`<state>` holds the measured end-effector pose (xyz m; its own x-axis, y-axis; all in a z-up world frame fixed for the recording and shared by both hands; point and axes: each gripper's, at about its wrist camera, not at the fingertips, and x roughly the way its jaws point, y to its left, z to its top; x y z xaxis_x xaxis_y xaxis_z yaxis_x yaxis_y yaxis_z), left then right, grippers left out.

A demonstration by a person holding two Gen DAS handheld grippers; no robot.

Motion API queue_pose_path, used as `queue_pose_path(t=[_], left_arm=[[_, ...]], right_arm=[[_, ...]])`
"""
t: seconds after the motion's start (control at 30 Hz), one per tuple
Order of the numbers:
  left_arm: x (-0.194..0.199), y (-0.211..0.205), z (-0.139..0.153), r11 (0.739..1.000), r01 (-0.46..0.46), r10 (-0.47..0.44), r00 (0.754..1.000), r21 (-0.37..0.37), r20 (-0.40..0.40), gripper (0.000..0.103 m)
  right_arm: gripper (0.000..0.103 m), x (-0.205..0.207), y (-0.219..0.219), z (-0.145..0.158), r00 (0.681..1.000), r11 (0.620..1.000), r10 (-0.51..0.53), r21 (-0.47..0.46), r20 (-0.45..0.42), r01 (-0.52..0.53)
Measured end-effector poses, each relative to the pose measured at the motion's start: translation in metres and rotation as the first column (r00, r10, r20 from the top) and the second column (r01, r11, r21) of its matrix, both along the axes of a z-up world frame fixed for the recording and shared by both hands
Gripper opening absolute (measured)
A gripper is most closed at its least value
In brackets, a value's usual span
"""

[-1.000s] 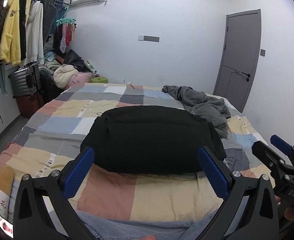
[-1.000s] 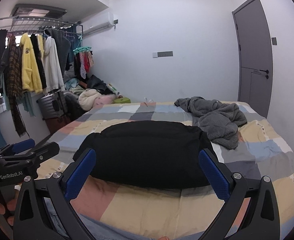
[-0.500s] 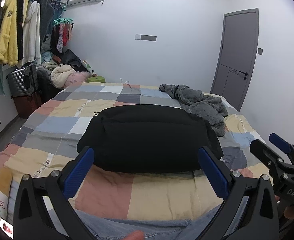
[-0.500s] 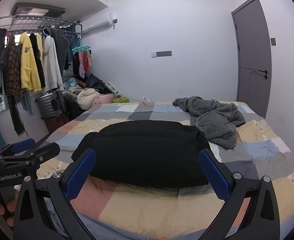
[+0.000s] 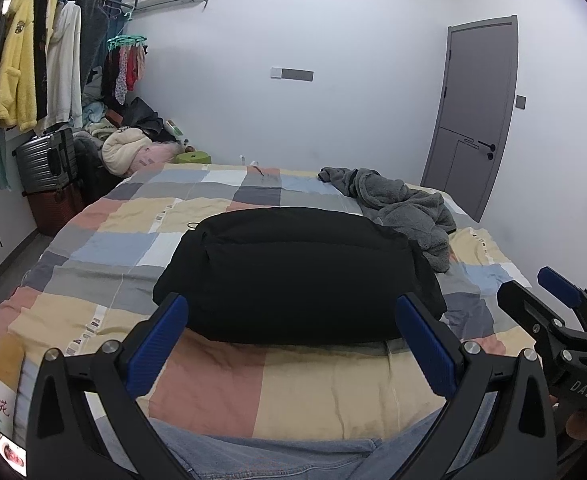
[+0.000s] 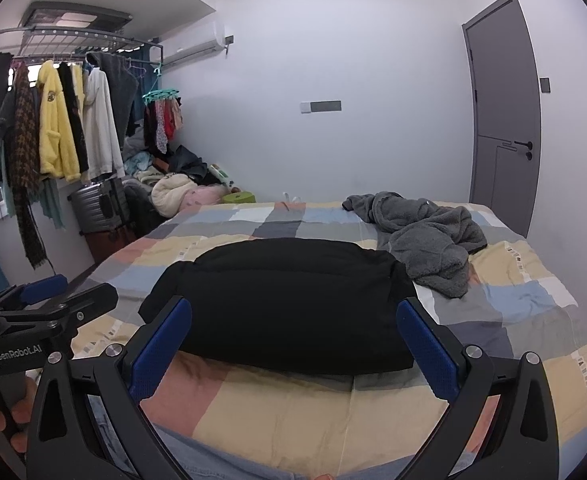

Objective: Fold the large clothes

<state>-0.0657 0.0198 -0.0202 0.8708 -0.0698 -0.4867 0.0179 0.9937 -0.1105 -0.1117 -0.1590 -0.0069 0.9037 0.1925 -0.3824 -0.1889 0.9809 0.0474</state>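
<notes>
A black garment (image 5: 297,276) lies folded into a thick rectangular bundle in the middle of the checked bedspread (image 5: 133,220); it also shows in the right wrist view (image 6: 289,300). My left gripper (image 5: 293,344) is open and empty, held back from the bundle's near edge. My right gripper (image 6: 293,344) is open and empty too, also short of the bundle. A crumpled grey fleece garment (image 5: 405,208) lies at the bed's far right, also visible in the right wrist view (image 6: 425,236). Each gripper shows in the other's view: right (image 5: 549,304), left (image 6: 53,296).
A rack of hanging clothes (image 6: 53,132) and suitcases (image 5: 45,160) stand left of the bed, with a pile of clothes (image 5: 129,148) in the corner. A grey door (image 5: 477,116) is at the right. My denim-clad legs (image 5: 273,456) are at the bed's near edge.
Both grippers stay open and empty. The left wrist view has shifted slightly, with the bundle sitting a little nearer and more central.
</notes>
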Motion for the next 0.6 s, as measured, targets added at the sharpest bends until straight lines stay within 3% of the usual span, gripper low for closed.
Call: queue_pose_path(t=[0.6], left_arm=[[-0.0008, 0.0043, -0.0011, 1.0, -0.014, 0.013, 1.0, -0.018, -0.006, 0.103]], right_arm=[[0.103, -0.0034, -0.0025, -0.0041, 1.0, 1.0, -0.022, -0.008, -0.009, 0.022]])
